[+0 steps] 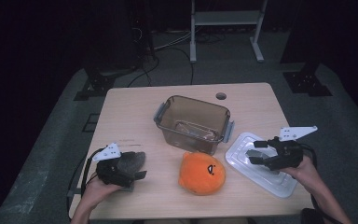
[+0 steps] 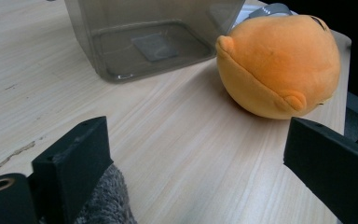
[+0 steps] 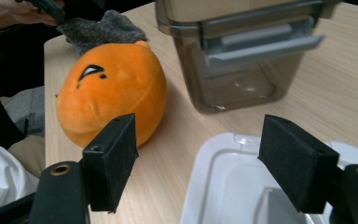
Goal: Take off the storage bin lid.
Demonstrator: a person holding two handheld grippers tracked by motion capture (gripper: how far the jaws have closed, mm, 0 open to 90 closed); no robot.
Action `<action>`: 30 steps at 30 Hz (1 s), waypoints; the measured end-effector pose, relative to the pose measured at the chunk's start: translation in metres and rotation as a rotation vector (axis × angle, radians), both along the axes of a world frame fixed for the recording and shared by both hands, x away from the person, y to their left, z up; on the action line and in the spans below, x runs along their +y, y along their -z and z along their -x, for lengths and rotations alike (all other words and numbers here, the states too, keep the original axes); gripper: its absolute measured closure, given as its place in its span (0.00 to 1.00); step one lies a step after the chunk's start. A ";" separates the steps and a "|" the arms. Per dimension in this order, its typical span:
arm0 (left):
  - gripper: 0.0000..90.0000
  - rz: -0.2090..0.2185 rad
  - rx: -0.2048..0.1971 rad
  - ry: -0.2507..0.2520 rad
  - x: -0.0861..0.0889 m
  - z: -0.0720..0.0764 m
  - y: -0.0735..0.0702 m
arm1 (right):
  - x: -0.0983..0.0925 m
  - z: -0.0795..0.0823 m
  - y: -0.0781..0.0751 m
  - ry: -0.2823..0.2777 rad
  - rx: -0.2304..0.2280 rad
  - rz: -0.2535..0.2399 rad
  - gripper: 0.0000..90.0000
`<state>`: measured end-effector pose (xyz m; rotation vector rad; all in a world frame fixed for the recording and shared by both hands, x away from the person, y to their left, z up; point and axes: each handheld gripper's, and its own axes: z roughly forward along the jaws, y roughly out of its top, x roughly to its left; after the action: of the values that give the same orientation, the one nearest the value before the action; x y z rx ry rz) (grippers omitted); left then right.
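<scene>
- My left gripper (image 1: 133, 170) sits at the table's (image 1: 135, 112) near left edge, jaws wide apart and holding nothing, a grey fuzzy thing (image 1: 133, 160) just beside one jaw.
- The orange plush toy (image 1: 202, 172) lies at centre front, just before the clear plastic box (image 1: 193, 122).
- My right gripper (image 1: 256, 153) hovers over the white lid (image 1: 261, 170), jaws spread, empty.
- To load well, I'd pinch the toy across its middle and lift it clear of the rim.
</scene>
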<state>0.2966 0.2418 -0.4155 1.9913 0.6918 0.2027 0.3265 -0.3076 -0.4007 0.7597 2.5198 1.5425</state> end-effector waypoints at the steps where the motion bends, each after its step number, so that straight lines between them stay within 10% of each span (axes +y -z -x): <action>1: 0.07 0.001 0.000 -0.001 0.000 0.000 0.000 | 0.003 0.001 -0.001 -0.008 -0.004 -0.002 0.28; 30: 0.04 0.001 0.002 -0.008 0.001 0.000 0.000 | 0.076 0.010 -0.032 -0.208 -0.060 -0.003 0.26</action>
<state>0.2969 0.2429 -0.4152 1.9889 0.7008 0.2049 0.3164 -0.2315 -0.3686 0.4551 2.6232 1.6029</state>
